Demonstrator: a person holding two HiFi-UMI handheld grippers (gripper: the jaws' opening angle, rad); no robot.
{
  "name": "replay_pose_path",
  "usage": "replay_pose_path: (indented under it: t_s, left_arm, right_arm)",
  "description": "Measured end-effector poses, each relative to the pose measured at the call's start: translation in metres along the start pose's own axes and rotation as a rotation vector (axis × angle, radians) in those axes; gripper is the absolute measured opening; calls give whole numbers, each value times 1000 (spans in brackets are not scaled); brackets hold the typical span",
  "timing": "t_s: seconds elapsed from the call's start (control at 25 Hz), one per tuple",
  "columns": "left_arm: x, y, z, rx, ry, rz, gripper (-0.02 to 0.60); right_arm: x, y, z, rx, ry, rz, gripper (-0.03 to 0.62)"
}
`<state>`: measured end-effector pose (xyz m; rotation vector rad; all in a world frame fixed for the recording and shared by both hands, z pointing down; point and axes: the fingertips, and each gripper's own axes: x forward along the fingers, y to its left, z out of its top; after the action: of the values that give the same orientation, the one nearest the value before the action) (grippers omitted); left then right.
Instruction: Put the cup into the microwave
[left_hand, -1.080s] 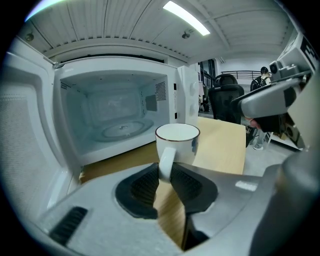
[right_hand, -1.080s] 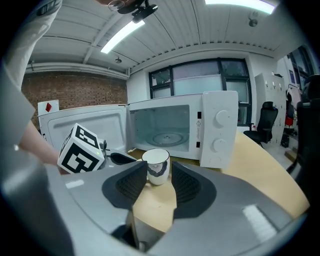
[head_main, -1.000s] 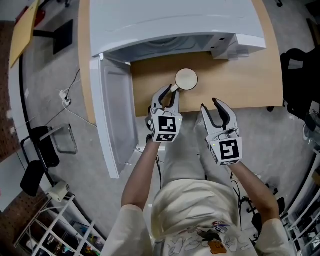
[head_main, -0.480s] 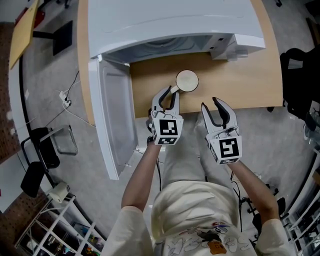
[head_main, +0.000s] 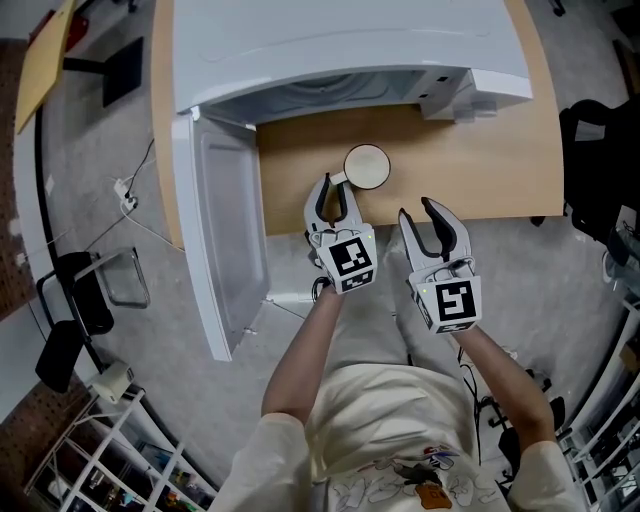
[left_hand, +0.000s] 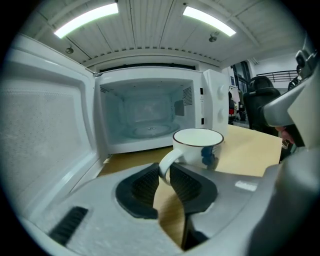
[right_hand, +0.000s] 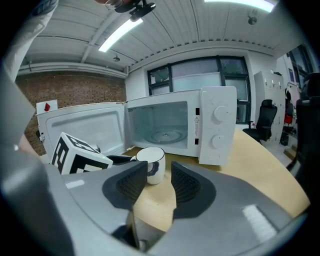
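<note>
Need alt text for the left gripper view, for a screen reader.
The left gripper is closed on the handle of a white cup on a wooden table. Behind it, a white microwave stands with its door swung open.

Light wood worktop (head_main: 485, 155), rounded corners, bare at 3 o'clock end. White microwave (head_main: 340, 40) sits across 12 o'clock side, cavity facing 6 o'clock. Door (head_main: 222, 240) hangs wide open along 9 o'clock side, overhanging worktop's near edge. White cup (head_main: 367, 166), dark rim, upright near centre, just before open cavity, handle toward 7 o'clock.
</note>
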<state>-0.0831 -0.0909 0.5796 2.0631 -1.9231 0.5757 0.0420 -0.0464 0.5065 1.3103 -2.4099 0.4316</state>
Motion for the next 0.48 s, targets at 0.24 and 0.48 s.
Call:
replay_pose_path:
  t_s: [0.24, 0.48]
  left_arm:
    - [13, 12, 7, 8, -29, 35, 49]
    - [15, 21, 19, 1, -60, 36, 45]
  right_arm:
    - [-7, -4, -5, 1, 14, -6, 153]
    - [-14, -10, -11, 8, 26, -10, 153]
